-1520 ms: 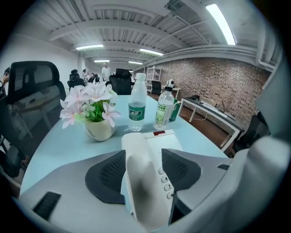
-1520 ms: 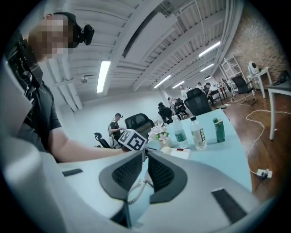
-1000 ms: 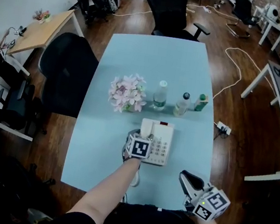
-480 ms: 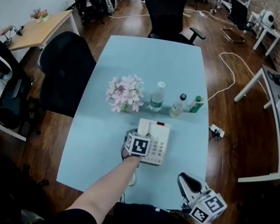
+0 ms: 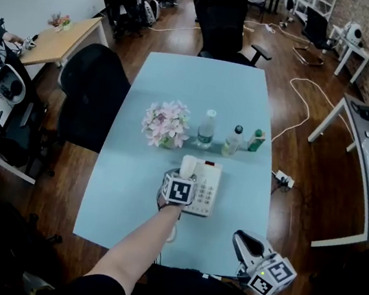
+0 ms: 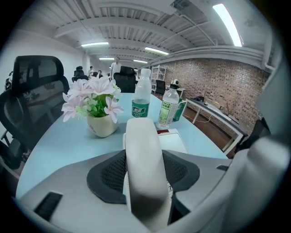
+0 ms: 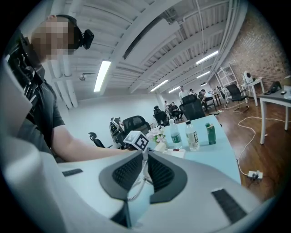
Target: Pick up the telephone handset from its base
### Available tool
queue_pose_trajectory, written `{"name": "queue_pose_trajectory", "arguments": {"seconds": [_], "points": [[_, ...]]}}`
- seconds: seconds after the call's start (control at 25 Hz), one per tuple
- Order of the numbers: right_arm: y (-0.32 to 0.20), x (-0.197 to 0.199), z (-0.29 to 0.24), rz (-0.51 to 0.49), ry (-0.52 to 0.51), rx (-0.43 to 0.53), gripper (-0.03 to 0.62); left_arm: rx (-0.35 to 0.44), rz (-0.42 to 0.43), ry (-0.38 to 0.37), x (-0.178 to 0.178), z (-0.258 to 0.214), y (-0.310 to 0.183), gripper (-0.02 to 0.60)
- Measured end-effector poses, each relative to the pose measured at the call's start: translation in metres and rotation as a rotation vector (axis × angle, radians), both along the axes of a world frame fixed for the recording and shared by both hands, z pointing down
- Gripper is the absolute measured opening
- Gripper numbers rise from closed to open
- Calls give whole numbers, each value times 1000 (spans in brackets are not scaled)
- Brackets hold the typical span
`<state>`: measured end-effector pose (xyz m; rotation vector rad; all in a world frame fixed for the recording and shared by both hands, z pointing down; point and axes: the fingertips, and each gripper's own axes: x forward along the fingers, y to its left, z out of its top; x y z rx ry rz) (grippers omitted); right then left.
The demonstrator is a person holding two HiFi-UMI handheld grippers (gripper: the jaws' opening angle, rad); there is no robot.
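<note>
The right gripper (image 7: pixel 143 152) has its grey jaws drawn together at the tips, gripping nothing. A white coiled cord (image 7: pixel 136 189) shows behind them. Beyond, a bare forearm (image 7: pixel 86 148) ends at a white cube with black square markers (image 7: pixel 136 140), near two clear plastic bottles (image 7: pixel 175 134) on the pale blue table (image 7: pixel 218 154).

A: How much of the handset (image 6: pixel 143 159) showed?
B: Its near end was blurred and ran off the bottom edge. It hid most of the base (image 6: pixel 175 142).
A: The tall bottle (image 6: pixel 141 101), its label?
B: Too small to read. The clear bottle (image 6: pixel 169 107) covered part of a green carton (image 6: pixel 183 108).
</note>
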<state>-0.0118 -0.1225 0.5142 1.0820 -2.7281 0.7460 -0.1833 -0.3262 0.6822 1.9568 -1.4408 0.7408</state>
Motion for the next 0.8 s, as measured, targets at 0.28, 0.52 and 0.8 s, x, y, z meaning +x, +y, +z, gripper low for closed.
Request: {"name": "queue_pose_trajectory", "arguments": {"seconds": [0.28, 0.52, 0.8], "points": [[4, 8, -6, -53, -41, 20, 54, 123, -20, 95, 0, -60, 18, 230], [10, 9, -16, -137, -80, 19, 54, 255, -42, 264, 5, -130, 60, 230], [36, 15, -27, -263, -100, 44, 54, 386, -60, 382, 10, -190, 141, 230]]}}
